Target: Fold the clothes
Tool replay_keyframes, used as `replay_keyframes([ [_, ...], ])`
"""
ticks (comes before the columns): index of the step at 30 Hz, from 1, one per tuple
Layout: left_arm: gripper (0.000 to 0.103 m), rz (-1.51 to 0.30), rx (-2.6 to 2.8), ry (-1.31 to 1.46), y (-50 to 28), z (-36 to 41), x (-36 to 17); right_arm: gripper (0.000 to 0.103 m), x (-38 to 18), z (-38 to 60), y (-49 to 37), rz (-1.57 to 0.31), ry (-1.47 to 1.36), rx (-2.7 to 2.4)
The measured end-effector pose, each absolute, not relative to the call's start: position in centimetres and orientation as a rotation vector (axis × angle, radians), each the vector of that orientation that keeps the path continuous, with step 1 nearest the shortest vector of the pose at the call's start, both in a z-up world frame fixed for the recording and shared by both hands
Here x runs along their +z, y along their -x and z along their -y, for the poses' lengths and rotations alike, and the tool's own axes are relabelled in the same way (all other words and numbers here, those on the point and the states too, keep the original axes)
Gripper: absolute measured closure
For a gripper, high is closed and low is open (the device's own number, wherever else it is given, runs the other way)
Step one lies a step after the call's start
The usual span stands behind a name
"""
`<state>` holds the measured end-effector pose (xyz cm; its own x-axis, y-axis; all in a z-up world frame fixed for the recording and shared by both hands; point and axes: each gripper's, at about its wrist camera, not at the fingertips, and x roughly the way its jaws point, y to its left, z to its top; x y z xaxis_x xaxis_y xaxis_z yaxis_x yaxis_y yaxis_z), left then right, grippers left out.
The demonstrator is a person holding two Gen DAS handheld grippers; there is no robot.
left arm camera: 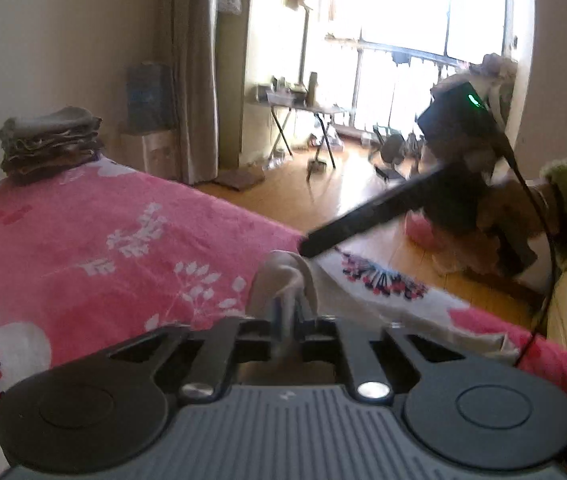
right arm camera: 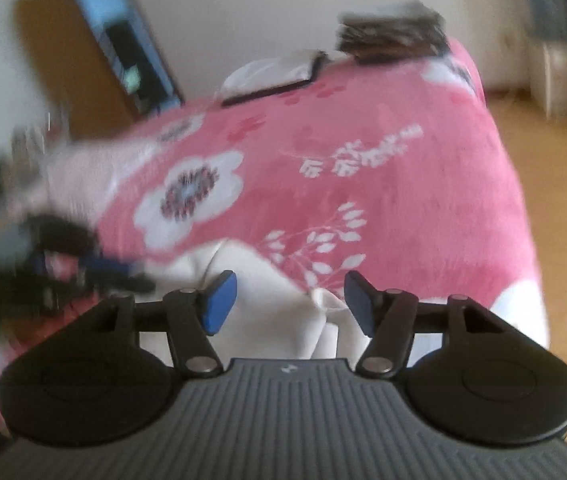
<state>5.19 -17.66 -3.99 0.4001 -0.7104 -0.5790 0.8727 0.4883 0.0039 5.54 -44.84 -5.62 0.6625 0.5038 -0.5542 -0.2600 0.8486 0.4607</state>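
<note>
A cream-white cloth (right arm camera: 279, 292) lies bunched on the pink flowered bedspread (right arm camera: 383, 184). My left gripper (left arm camera: 285, 312) is shut on a fold of this cloth (left arm camera: 283, 280) and holds it just above the bed. My right gripper (right arm camera: 289, 300) is open, its blue pads (right arm camera: 219, 304) on either side of a crease of the cloth, not gripping it. The right gripper also shows in the left wrist view (left arm camera: 403, 200), held by a hand in a green sleeve. The left gripper appears blurred at the left of the right wrist view (right arm camera: 63, 264).
A stack of folded dark clothes (left arm camera: 49, 142) sits at the far corner of the bed (right arm camera: 391, 30). A white pillow (right arm camera: 271, 74) lies beside it. Beyond the bed are a wood floor (left arm camera: 323, 196), a folding table (left arm camera: 299, 108), a curtain and a bright window.
</note>
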Motion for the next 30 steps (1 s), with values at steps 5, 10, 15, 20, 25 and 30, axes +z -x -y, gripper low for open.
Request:
replay_keyframes([
  [5,0.052,-0.567,-1.024,-0.413,-5.6,19.4,-5.0,0.044,-7.3,46.5,-6.6,-0.751,-0.503,0.439],
  [10,0.088,-0.578,-0.983,-0.477,-6.1,21.6,-6.3,0.045,-7.5,47.2,-5.9,-0.753,-0.548,0.447],
  [15,0.095,-0.701,-0.997,-0.154,-8.9,19.1,-5.6,0.049,-6.9,48.4,-4.1,-0.742,-0.620,0.471],
  [20,0.095,-0.885,-1.025,0.259,-12.6,15.7,-6.6,0.050,-8.3,48.6,-3.2,-0.789,-0.747,0.517],
  [25,0.095,-0.963,-1.063,0.504,-14.1,14.3,-7.2,0.059,-10.7,47.3,-3.5,-0.827,-0.881,0.562],
  [30,0.096,-0.968,-1.049,0.512,-14.4,14.2,-7.4,0.098,-12.0,47.3,-3.2,-0.812,-0.990,0.581],
])
